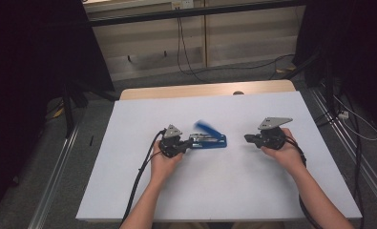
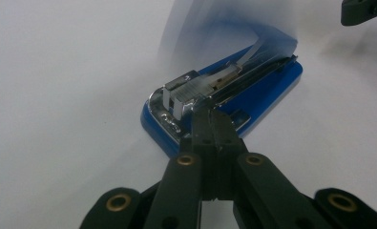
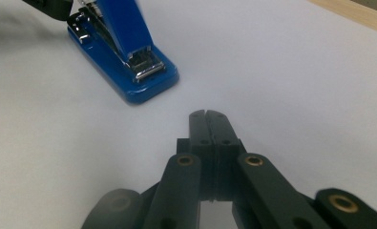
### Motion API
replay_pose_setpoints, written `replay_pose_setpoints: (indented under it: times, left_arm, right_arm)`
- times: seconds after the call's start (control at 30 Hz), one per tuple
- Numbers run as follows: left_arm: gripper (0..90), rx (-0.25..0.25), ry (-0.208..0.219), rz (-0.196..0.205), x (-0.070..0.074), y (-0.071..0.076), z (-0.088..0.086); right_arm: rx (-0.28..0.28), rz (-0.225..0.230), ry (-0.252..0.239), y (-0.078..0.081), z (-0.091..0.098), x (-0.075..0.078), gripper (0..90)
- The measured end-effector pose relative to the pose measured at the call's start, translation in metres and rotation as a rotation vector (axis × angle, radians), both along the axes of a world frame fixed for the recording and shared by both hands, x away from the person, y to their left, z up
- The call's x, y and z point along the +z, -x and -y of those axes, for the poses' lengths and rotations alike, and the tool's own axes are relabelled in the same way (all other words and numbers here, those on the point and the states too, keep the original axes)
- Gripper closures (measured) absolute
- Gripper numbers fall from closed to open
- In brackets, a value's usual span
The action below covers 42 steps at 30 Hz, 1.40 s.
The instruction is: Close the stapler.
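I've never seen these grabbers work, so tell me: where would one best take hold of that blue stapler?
Probably across the blue stapler's long base, jaws closing on its two straight, parallel sides from above. Its top arm is swung up and blurred, so a poor hold. The shut right gripper has free table beside it; the shut left gripper already touches the other end.

My table (image 1: pixel 129 191) has a white top, with a strip of pale wood (image 1: pixel 200 89) along its far edge. Beyond it, at the top of the frame, I see a light panelled wall (image 1: pixel 253 33) with black cables (image 1: pixel 186 57) hanging down. Grey carpet (image 1: pixel 33 191) covers the floor. Dark curtains (image 1: pixel 24 71) stand at upper left and upper right.
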<state>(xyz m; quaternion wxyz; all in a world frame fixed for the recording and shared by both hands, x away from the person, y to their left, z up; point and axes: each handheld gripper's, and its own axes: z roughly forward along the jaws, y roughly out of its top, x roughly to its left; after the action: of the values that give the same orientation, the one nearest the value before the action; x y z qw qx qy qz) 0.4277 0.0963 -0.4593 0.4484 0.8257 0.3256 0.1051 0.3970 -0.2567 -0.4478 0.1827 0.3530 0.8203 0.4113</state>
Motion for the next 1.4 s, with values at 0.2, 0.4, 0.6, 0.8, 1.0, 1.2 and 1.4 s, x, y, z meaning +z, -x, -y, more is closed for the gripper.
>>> replay_pose_setpoints:
  times: [0.2,0.4,0.6,0.8,1.0,1.2,1.4]
  left_arm:
    - [90.0,0.005,-0.011,-0.026,-0.004,-0.001,-0.001]
    - [90.0,-0.004,0.002,-0.018,0.000,0.000,-0.001]
    - [86.7,0.000,0.014,-0.007,0.004,0.000,-0.005]
    - [66.3,0.024,0.020,-0.005,0.012,0.004,-0.009]
    - [54.4,0.012,0.023,0.001,0.023,0.014,-0.018]
    - [44.5,-0.003,0.034,0.020,0.033,0.025,-0.031]
    - [37.3,0.013,0.048,0.024,0.037,0.034,-0.046]
  right_arm:
    - [0.014,-0.001,0.006,0.001,-0.002,0.000,90.0]
    - [0.019,-0.005,0.003,0.003,-0.001,-0.001,90.0]
    - [0.014,-0.011,-0.025,0.006,0.003,-0.001,86.7]
    - [0.000,0.003,-0.033,0.011,0.000,0.002,66.2]
    - [-0.025,-0.004,-0.058,0.020,0.000,0.005,53.6]
    - [-0.053,0.014,-0.079,0.036,0.003,0.015,43.5]
    - [-0.062,0.028,-0.090,0.054,0.002,0.013,33.4]
